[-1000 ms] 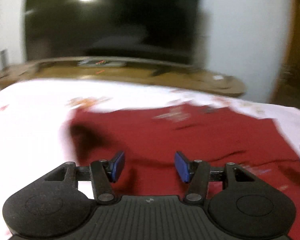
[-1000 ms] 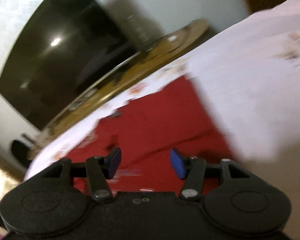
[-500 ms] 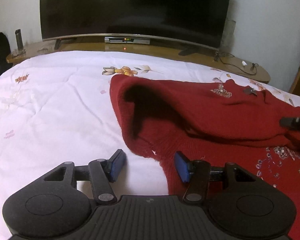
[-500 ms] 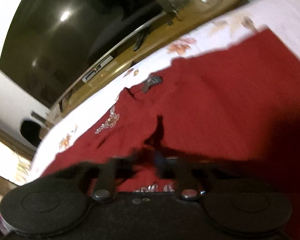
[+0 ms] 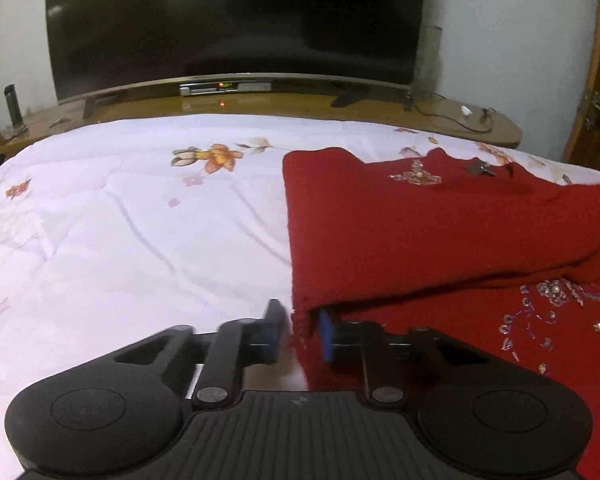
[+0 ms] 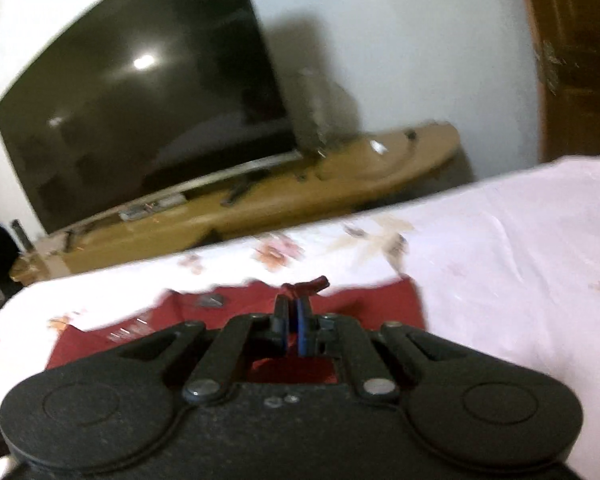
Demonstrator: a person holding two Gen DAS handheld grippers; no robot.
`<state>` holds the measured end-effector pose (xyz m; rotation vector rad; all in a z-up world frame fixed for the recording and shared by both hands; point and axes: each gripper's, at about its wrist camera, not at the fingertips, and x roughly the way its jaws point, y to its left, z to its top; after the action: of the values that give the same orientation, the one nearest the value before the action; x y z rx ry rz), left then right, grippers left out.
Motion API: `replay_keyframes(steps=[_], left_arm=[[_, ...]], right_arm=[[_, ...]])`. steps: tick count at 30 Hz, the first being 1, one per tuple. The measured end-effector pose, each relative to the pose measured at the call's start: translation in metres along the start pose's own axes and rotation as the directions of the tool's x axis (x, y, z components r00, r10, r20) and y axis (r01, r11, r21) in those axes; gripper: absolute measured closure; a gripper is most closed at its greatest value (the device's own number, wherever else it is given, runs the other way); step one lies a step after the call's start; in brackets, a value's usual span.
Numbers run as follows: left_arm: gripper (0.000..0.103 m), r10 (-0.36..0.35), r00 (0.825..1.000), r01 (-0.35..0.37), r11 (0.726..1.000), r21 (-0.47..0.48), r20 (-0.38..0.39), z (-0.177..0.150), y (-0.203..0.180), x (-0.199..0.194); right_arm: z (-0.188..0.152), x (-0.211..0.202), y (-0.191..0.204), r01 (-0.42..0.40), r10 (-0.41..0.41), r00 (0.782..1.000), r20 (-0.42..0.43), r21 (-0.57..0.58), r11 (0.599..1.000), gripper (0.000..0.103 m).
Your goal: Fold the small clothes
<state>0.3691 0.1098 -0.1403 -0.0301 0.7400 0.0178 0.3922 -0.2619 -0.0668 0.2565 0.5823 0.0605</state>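
The left gripper [image 5: 299,330] sits low over the bedsheet [image 5: 120,240], its jaws narrowed around the near corner of the red sweater [image 5: 420,232]; the blue pads [image 5: 326,334] look to be touching the knit edge, though the blur there leaves the grip uncertain. The sweater spreads ahead and to the right of it, one layer folded over another, with beading on the lower layer. The right gripper [image 6: 293,322] has its jaws nearly together, pinching a bit of red fabric that pokes out past the tips. Beyond both lie flowered sheet, a wooden shelf [image 5: 440,114] and a TV [image 5: 236,20].
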Motion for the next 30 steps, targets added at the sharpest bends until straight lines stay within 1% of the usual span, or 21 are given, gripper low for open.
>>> replay_keyframes(steps=[1, 3, 5, 8, 11, 13, 15, 17, 20, 23, 24, 25, 26, 27, 28, 30], left_arm=[[0.091, 0.002, 1.0, -0.002, 1.0, 0.005, -0.002, 0.001, -0.001, 0.0], [0.093, 0.003, 1.0, -0.003, 1.0, 0.002, -0.007, 0.003, -0.003, 0.001], [0.093, 0.007, 1.0, -0.007, 1.0, 0.001, -0.009, 0.004, -0.003, 0.0], [0.093, 0.015, 1.0, -0.015, 1.0, 0.008, -0.008, 0.003, -0.004, 0.0], [0.094, 0.016, 1.0, -0.016, 1.0, 0.005, -0.009, 0.004, -0.004, 0.001], [0.094, 0.017, 1.0, -0.017, 1.0, 0.007, -0.011, 0.004, -0.004, 0.001], [0.094, 0.022, 1.0, -0.022, 1.0, 0.017, -0.014, 0.004, -0.006, 0.001], [0.094, 0.027, 0.999, -0.026, 0.999, 0.025, -0.02, 0.005, -0.007, 0.001], [0.093, 0.034, 0.999, -0.032, 0.998, 0.058, -0.035, 0.008, -0.01, 0.002], [0.091, 0.028, 0.998, -0.024, 0.995, 0.092, -0.049, 0.01, -0.01, -0.003], [0.078, 0.025, 0.998, -0.019, 0.994, 0.111, -0.052, 0.01, -0.007, -0.006], [0.051, 0.032, 0.998, -0.026, 0.992, 0.121, -0.047, 0.011, -0.005, -0.012], [0.042, 0.034, 0.999, -0.032, 0.992, 0.122, -0.021, 0.012, 0.0, -0.021], [0.038, 0.016, 1.0, -0.018, 0.994, 0.11, 0.025, 0.014, 0.007, -0.032], [0.038, -0.006, 0.998, 0.001, 0.996, 0.092, 0.057, 0.019, 0.013, -0.039], [0.038, -0.046, 0.992, 0.043, 0.999, 0.029, 0.118, 0.037, 0.021, -0.045]], right_arm=[[-0.003, 0.003, -0.005, 0.009, -0.009, 1.0, -0.018, -0.001, 1.0, 0.098], [-0.011, 0.01, -0.008, 0.014, -0.015, 0.998, -0.056, -0.019, 1.0, 0.098], [-0.015, 0.011, -0.005, 0.007, -0.009, 0.998, -0.062, -0.043, 0.999, 0.098], [-0.011, -0.004, -0.003, -0.006, 0.005, 1.0, -0.018, -0.043, 0.999, 0.098], [0.001, -0.016, -0.006, -0.019, 0.02, 0.999, 0.033, -0.031, 0.999, 0.098], [0.0, -0.021, -0.01, -0.015, 0.016, 0.999, 0.039, -0.029, 0.999, 0.098], [-0.007, -0.016, -0.018, 0.001, -0.001, 1.0, 0.013, -0.028, 1.0, 0.098], [-0.02, -0.001, -0.026, 0.04, -0.041, 0.998, -0.044, -0.025, 0.999, 0.098], [-0.039, 0.022, -0.038, 0.089, -0.092, 0.986, -0.137, -0.026, 0.996, 0.098], [-0.044, 0.023, -0.042, 0.083, -0.084, 0.986, -0.143, -0.014, 0.996, 0.098], [-0.043, 0.021, -0.042, 0.079, -0.08, 0.986, -0.146, -0.012, 0.997, 0.096], [-0.041, 0.02, -0.042, 0.075, -0.076, 0.986, -0.148, -0.012, 0.997, 0.091], [-0.039, 0.016, -0.043, 0.071, -0.072, 0.987, -0.141, -0.015, 0.997, 0.087], [-0.037, 0.012, -0.044, 0.07, -0.072, 0.989, -0.127, -0.021, 0.997, 0.084], [-0.034, 0.008, -0.045, 0.07, -0.073, 0.991, -0.108, -0.031, 0.997, 0.082], [-0.027, 0.001, -0.048, 0.061, -0.063, 0.996, -0.065, -0.035, 0.997, 0.082]])
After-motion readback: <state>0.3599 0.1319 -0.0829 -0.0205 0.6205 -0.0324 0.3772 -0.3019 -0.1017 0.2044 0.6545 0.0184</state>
